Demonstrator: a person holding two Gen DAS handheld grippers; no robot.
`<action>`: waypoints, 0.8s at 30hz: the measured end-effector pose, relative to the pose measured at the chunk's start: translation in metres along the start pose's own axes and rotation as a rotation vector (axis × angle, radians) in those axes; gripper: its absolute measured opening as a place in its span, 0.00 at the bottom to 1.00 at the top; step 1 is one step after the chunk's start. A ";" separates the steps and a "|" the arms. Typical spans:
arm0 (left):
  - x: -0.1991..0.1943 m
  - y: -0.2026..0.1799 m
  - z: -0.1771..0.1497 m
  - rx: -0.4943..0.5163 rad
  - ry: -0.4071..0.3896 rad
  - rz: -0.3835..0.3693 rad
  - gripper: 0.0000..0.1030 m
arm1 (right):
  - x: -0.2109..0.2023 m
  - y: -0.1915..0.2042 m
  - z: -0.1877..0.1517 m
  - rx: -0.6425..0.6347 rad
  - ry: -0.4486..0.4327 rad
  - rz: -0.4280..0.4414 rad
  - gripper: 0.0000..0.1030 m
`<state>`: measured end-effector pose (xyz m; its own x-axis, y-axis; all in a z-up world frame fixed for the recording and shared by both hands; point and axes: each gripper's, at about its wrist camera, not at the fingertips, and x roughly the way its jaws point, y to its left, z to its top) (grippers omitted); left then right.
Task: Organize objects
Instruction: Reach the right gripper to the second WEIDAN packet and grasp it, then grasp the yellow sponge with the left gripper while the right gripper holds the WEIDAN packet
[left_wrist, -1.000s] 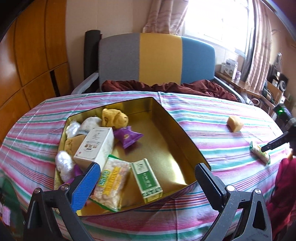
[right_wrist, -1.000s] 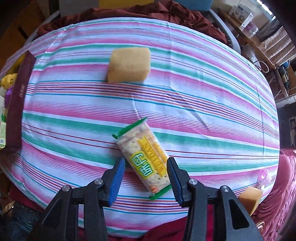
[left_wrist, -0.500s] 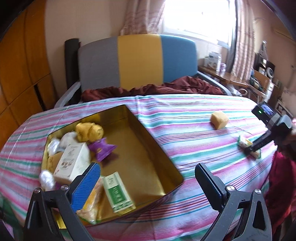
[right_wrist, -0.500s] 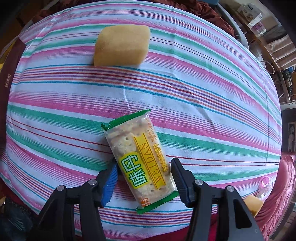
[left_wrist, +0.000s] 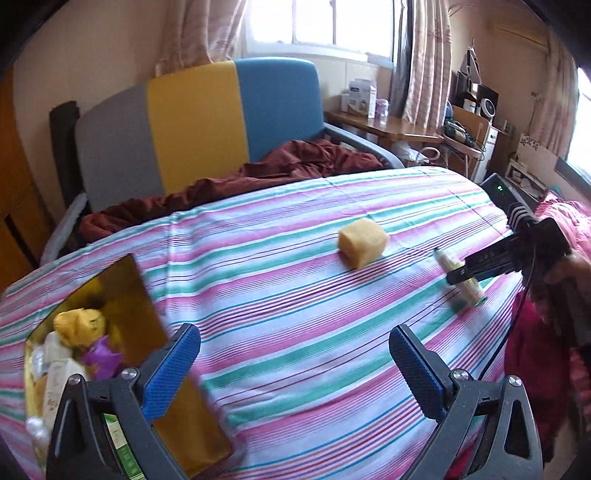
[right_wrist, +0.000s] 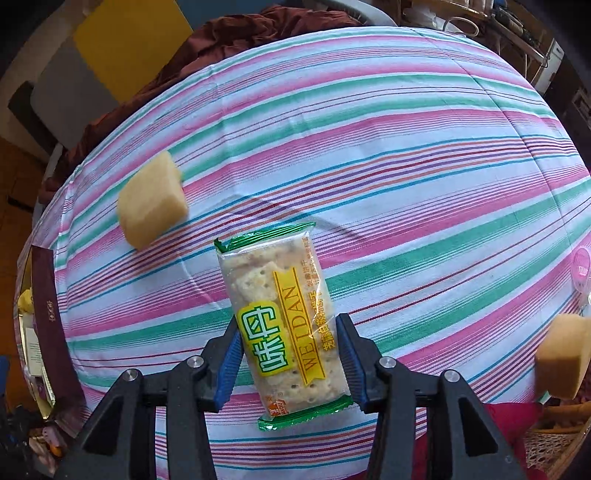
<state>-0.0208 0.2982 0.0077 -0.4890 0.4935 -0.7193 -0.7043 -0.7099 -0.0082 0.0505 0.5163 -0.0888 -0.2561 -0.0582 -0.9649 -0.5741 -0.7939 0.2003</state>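
Note:
A clear cracker packet (right_wrist: 273, 280) with green ends and a yellow label lies on the striped tablecloth (right_wrist: 406, 147). My right gripper (right_wrist: 290, 354) points steeply down over it, its jaws closing, and both blue pads press the packet's long sides. In the left wrist view that gripper (left_wrist: 461, 275) sits at the table's right edge on the packet (left_wrist: 472, 293). My left gripper (left_wrist: 293, 343) hangs open and empty above the cloth. A yellow spongy block (left_wrist: 362, 242) (right_wrist: 151, 201) lies between the packet and the gold tin (left_wrist: 125, 291).
The tin holds several snacks, among them a yellow packet (left_wrist: 83, 325) and a purple one (left_wrist: 99, 356). A second yellow block (right_wrist: 561, 354) sits off the table's right edge. A grey, yellow and blue chair (left_wrist: 195, 122) with maroon cloth (left_wrist: 288, 166) stands behind the table.
My left gripper has swung right, away from the tin and toward the middle of the table. My right gripper rolled to line up with the packet and closed onto its sides.

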 end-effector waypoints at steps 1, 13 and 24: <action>0.009 -0.006 0.005 0.000 0.016 -0.011 1.00 | 0.001 0.002 0.000 0.001 0.003 0.003 0.47; 0.114 -0.045 0.057 0.066 0.129 -0.041 1.00 | -0.004 0.015 -0.007 0.024 -0.013 0.028 0.48; 0.183 -0.079 0.087 0.369 0.113 -0.063 1.00 | -0.005 0.014 -0.002 0.005 -0.010 0.100 0.48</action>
<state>-0.0997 0.4879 -0.0624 -0.3938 0.4569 -0.7976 -0.8787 -0.4417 0.1808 0.0451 0.5045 -0.0818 -0.3199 -0.1315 -0.9383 -0.5490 -0.7814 0.2967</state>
